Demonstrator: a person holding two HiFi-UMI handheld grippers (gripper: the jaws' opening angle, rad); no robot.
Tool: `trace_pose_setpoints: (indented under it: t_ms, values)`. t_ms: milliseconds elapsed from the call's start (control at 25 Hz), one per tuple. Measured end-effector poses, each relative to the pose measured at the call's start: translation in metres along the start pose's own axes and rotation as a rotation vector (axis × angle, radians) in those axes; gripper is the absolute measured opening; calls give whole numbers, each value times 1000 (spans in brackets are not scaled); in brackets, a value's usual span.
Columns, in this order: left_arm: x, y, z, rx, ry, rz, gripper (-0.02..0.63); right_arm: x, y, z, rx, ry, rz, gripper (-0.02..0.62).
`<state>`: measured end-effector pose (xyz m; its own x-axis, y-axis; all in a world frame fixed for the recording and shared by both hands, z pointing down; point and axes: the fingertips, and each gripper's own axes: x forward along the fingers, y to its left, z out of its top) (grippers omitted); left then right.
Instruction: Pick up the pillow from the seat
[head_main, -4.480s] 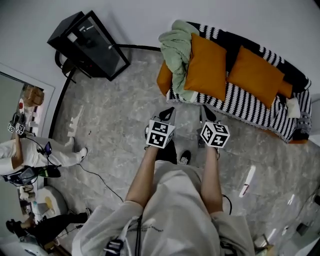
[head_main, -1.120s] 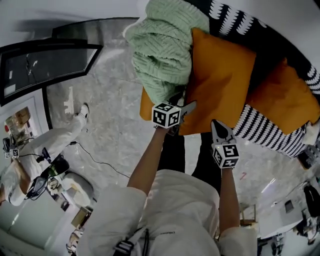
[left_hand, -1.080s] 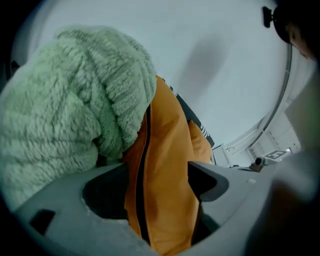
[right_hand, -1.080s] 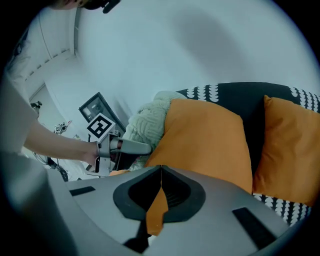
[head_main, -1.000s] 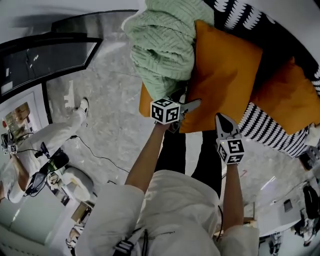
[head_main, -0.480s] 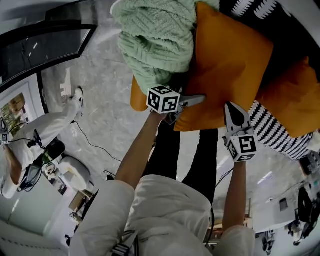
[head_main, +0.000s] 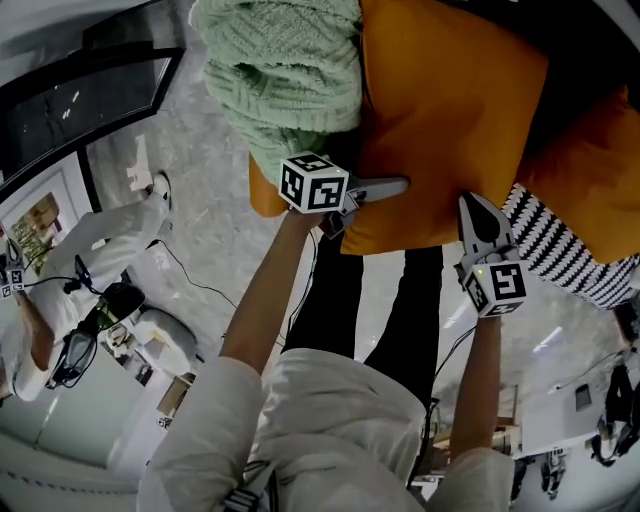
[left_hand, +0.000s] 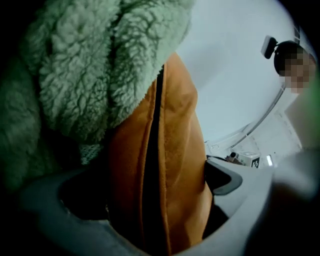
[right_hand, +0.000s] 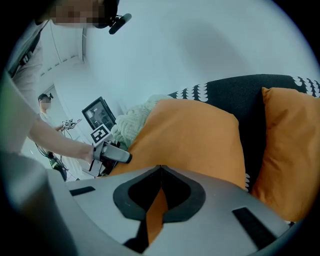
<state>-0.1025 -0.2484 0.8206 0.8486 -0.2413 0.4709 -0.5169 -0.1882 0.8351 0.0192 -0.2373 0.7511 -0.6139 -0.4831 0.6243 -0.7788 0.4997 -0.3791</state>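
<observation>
A large orange pillow (head_main: 450, 110) leans upright on the black-and-white striped seat (head_main: 565, 255). Its lower left edge (left_hand: 170, 165) runs between the jaws of my left gripper (head_main: 372, 195), which have just been opening and stand wide. In the left gripper view the left gripper (left_hand: 150, 181) straddles the pillow's seam, and its pads do not squeeze the pillow. My right gripper (head_main: 478, 212) is shut and empty, just below the pillow's bottom edge. In the right gripper view the tips of the right gripper (right_hand: 160, 168) meet in front of the pillow (right_hand: 195, 140).
A green knitted blanket (head_main: 280, 70) is heaped against the pillow's left side, over another orange cushion (head_main: 262, 192). A second orange pillow (head_main: 595, 165) stands at the right. A black cabinet (head_main: 80, 100) and a person in white (head_main: 95, 240) are at the left on the marble floor.
Both grippers have come closer to the pillow and sunk a little. The left jaws have spread wider around the pillow's edge. The right gripper has stayed shut.
</observation>
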Motion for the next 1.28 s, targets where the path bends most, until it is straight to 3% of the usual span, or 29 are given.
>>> trace_pose_setpoints:
  t_ms: [360, 560, 1080, 1280]
  values:
    - [16, 7, -7, -37, 27, -39, 595, -7, 5, -2, 32, -29, 37, 8]
    - [25, -28, -5, -30, 55, -97, 595, -20, -11, -8, 96, -52, 11, 8]
    - [38, -14, -6, -1, 100, -31, 586, -9, -18, -13, 153, -65, 55, 8]
    - [30, -16, -6, 31, 77, -7, 500, -9, -17, -15, 159, -74, 32, 8]
